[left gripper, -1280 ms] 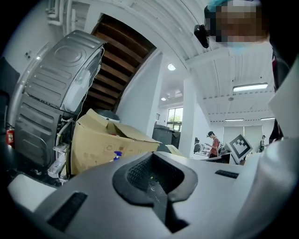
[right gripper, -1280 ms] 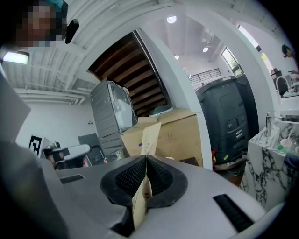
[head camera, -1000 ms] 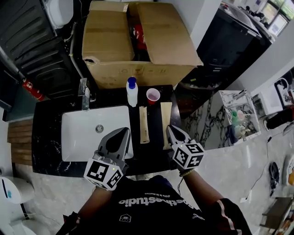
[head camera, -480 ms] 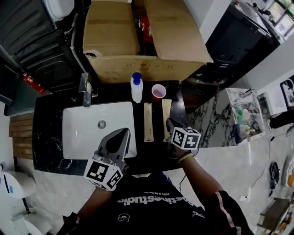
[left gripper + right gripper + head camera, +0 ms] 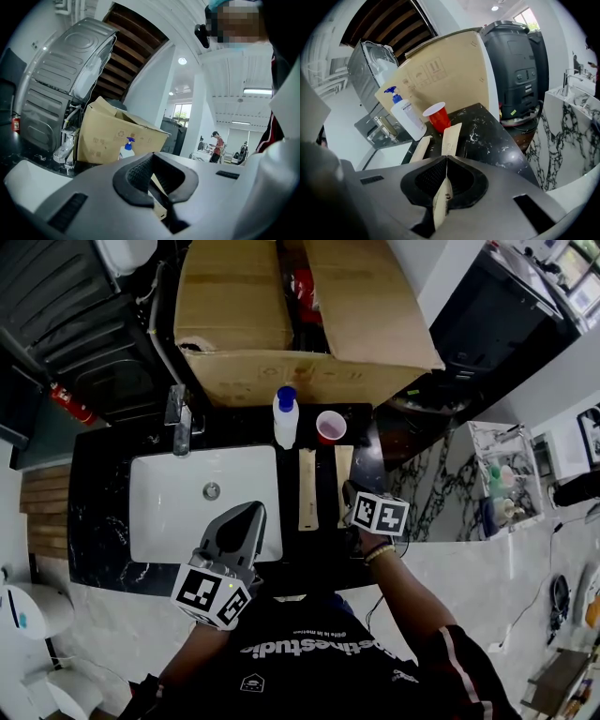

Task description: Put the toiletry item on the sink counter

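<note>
Evidently well into the placing, the right gripper point(image 5: 446, 160) is clamped on the near end of a flat beige paper packet point(image 5: 451, 135). The packet's far end seems to rest on the black marbled sink counter point(image 5: 487, 136), short of a red plastic cup point(image 5: 438, 117) and a white pump bottle with a blue top point(image 5: 407, 117), with a second beige paper packet point(image 5: 421, 146) lying just beside it. The left gripper point(image 5: 247, 517) hangs over the white rectangular basin point(image 5: 178, 512), pressed together on nothing, so what appears left is to let go and draw back.
</note>
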### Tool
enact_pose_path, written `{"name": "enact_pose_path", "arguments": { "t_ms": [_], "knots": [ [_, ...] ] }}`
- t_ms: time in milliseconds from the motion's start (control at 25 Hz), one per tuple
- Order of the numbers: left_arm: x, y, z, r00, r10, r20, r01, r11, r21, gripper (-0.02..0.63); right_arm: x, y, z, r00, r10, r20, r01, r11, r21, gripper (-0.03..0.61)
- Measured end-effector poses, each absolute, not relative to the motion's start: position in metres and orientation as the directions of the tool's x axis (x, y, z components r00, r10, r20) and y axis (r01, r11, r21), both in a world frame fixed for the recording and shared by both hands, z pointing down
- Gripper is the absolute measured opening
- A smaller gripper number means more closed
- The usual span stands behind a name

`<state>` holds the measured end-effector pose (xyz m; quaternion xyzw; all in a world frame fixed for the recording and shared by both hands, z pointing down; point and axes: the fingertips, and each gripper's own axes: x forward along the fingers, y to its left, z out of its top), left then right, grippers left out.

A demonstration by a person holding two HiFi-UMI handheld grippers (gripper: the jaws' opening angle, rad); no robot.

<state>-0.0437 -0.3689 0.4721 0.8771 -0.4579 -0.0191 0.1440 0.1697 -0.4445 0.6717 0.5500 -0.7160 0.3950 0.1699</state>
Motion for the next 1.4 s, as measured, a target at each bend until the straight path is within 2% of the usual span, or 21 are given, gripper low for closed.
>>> {"name": "enact_pose_path", "arguments": {
  "t_ms": [640,800,920,1240,1400],
  "knots": [
    [-0.044,-0.362,0.469,0.589,-0.803,0.091,-0.791,-0.550,0.268,0.014,0.172,-0.449,0.672,-0.358,-0.658,0.662,-0.889,0.024,-0.457,0.046],
    [-0.043,-0.360,0.466,0.592,-0.801,0.088,-0.790,-0.554,0.263,0.014,0.171,-0.449,0.668,-0.371,-0.663,0.651,-0.881,0.029,-0.472,0.097],
    [-0.043,-0.358,0.463,0.587,-0.805,0.085,-0.792,-0.550,0.265,0.014,0.173,-0.448,0.663,-0.369,-0.673,0.641,-0.880,0.031,-0.474,0.098],
    [-0.038,-0.352,0.456,0.599,-0.798,0.067,-0.784,-0.567,0.253,0.014,0.200,-0.446,0.634,-0.327,-0.732,0.598,-0.896,0.039,-0.442,0.098],
    [-0.036,-0.348,0.447,0.603,-0.796,0.050,-0.781,-0.577,0.240,0.014,0.224,-0.445,0.595,-0.296,-0.796,0.528,-0.905,0.057,-0.421,0.098]
  ]
}}
